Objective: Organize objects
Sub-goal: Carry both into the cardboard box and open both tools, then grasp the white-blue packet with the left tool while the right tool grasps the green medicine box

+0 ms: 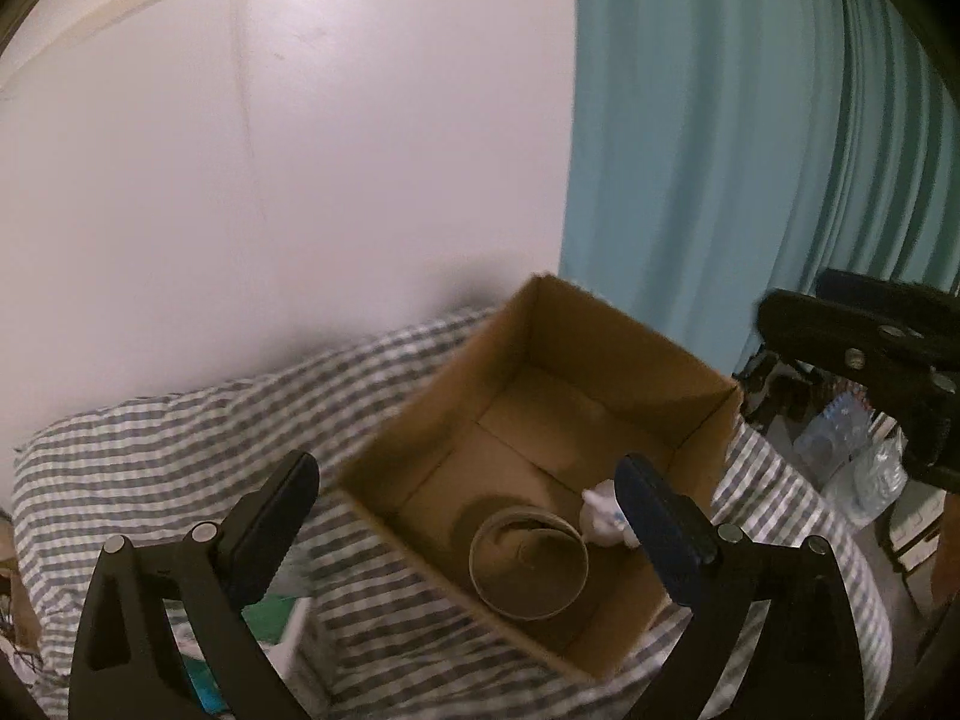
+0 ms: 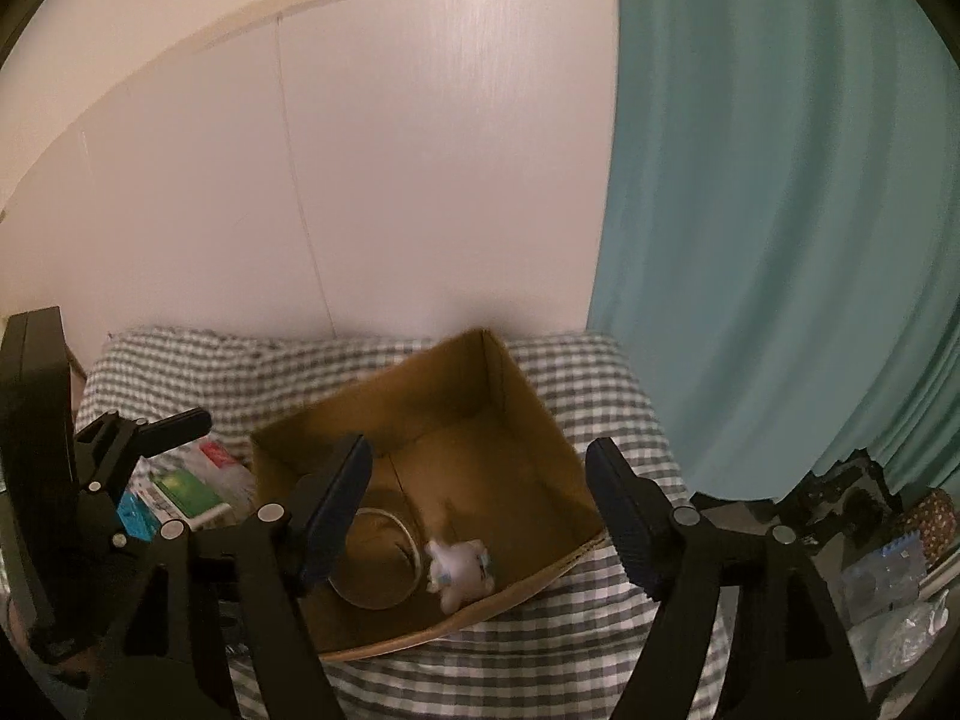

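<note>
Open cardboard box [image 1: 606, 372] resting on the grey-and-white checked bedding [image 1: 180, 438], mouth up, set diagonally: in the left wrist view long axis running from about 7 o'clock to 1 o'clock, far corner toward the teal curtain [image 1: 750, 120]. Inside, at the near end, a brown tape roll [image 1: 528, 564] lying flat on the box floor, hole facing up, so no long axis to speak of. Just beside it at 3 o'clock, touching or nearly so, a small white plush toy [image 2: 459, 570]; in the right wrist view lying on its side, body stretched roughly from 7 o'clock to 1 o'clock, which end is the head hard to tell through the blur. Left gripper [image 1: 474, 516] spread wide, nothing between the fingers, hovering above the near part of the box. Right gripper [image 2: 480, 516] likewise spread wide and holding nothing, above the box's near edge, fingers framing roll and toy. Outside the box at 9 o'clock in the right wrist view, green, white and blue packets [image 2: 180, 492] on the bedding. Pale wall [image 2: 360, 180] behind, curtain at 3 o'clock, plastic bottles [image 2: 888, 576] low at 4 o'clock.
</note>
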The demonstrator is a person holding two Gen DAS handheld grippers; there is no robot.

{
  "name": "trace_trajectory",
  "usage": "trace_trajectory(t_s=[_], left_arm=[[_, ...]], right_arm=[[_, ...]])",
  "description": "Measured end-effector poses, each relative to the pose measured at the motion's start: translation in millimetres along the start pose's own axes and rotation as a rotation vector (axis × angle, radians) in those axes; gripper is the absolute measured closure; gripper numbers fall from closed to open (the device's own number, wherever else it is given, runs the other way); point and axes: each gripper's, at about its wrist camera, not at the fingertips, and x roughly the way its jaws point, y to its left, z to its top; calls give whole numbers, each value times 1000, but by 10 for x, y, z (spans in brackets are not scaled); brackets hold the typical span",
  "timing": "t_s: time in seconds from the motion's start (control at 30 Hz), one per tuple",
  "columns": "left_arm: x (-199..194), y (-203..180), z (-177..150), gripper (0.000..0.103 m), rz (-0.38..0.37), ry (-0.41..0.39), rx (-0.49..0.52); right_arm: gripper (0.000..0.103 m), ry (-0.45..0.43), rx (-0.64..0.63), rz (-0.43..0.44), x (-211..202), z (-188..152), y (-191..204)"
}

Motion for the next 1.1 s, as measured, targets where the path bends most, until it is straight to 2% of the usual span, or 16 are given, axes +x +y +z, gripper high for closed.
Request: trace_trajectory(t_s=[0.17,0.33,0.53,0.7,0.87,0.97,1.1], left_arm=[[-538,469,3,1,8,-25,-57],[-1025,1072,-131,1,99,-47,-97],[-1407,1776,-490,1,209,-44,-169],[-1427,2235,-880,1,275,-8,-211],[-1113,2527,-1294,1,311,66,-246],[-907,2600,-1550,1,299,113,-236],[-506,2591,-1844,1,256,216,-219]], right_arm=[[23,-70,12,-4,-555,25,259],[20,-86,-44,17,-993,-29,774],[15,-57,-81,58,-1141,-139,1448],[13,2,-114,80,-857,-315,2074],[13,93,-127,88,-374,-550,2533],[13,144,-148,67,-89,-735,2748],[13,193,-190,35,257,-910,2831]])
